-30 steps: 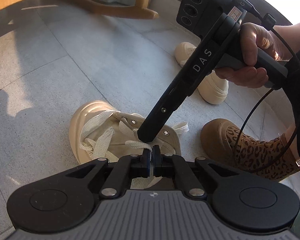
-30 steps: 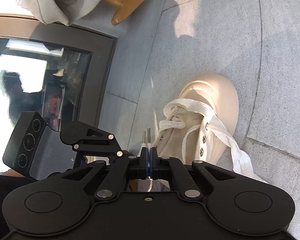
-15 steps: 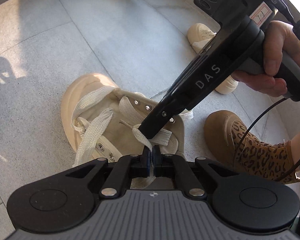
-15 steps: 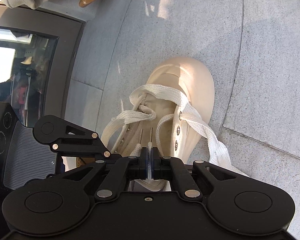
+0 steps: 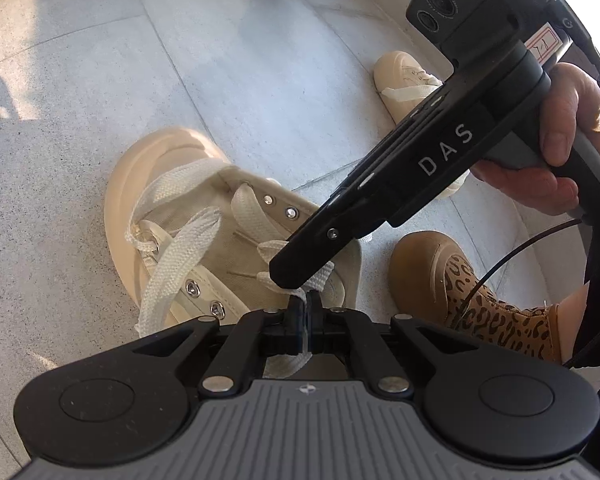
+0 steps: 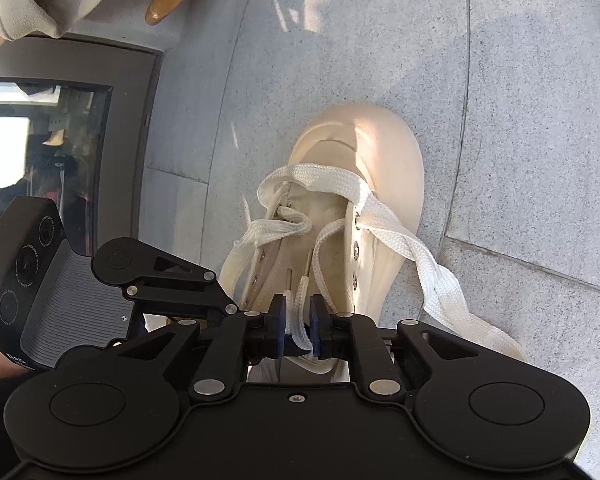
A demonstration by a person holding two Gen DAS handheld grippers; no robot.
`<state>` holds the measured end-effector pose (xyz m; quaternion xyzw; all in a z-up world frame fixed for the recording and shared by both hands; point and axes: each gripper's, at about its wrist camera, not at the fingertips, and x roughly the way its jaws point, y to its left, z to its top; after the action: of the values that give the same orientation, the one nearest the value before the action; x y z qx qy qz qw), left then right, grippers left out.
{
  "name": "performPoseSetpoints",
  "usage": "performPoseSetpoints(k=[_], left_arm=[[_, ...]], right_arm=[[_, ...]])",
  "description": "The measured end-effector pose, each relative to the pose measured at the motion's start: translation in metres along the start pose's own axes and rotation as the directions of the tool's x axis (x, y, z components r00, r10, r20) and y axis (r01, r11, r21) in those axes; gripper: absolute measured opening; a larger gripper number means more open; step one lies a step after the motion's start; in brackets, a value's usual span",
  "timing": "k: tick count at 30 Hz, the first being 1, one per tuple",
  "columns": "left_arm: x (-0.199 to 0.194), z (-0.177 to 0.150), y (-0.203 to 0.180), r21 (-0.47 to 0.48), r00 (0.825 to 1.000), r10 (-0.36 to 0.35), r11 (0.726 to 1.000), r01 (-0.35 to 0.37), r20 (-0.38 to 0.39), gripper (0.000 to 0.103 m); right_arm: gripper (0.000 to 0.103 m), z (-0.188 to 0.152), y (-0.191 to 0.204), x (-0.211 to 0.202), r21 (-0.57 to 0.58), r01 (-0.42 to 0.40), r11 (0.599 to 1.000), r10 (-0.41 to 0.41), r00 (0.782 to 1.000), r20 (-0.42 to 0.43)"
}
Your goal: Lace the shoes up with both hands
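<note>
left gripper [image 5: 306, 312] clenched on lace [image 5: 172, 264] | right gripper [image 6: 298, 320] opening, lace between pads

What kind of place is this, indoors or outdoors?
Probably an outdoor paved area beside a building: sunlit grey stone floor slabs, a dark-framed glass door or window, and a wooden chair leg close by.

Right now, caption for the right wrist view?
Right gripper opening around the white lace over the cream shoe.

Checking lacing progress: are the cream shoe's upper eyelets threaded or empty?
Empty. On the cream shoe the upper eyelets show bare metal; the white lace crosses only near the toe.
</note>
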<state>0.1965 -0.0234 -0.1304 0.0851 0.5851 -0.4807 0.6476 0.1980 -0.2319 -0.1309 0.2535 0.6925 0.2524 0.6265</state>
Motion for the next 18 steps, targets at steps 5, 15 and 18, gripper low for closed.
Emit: performPoseSetpoints(k=[5, 15, 18], left_arm=[[0.002, -0.002, -0.014, 0.060, 0.998, 0.058, 0.996, -0.059, 0.006, 0.001], [-0.004, -0.006, -0.005, 0.003, 0.997, 0.047, 0.999, -0.047, 0.065, 0.001], [-0.004, -0.004, -0.009, 0.029, 0.994, 0.083, 0.996, -0.085, 0.070, 0.001]], right_arm=[[0.026, 0.009, 0.020, 0.005, -0.087, 0.075, 0.993, -0.078, 0.996, -0.038], [0.026, 0.005, 0.026, -0.004, -0.113, 0.109, 0.988, -0.112, 0.994, -0.017], [0.026, 0.004, 0.027, -0.005, -0.103, 0.106, 0.989, -0.107, 0.994, -0.008]])
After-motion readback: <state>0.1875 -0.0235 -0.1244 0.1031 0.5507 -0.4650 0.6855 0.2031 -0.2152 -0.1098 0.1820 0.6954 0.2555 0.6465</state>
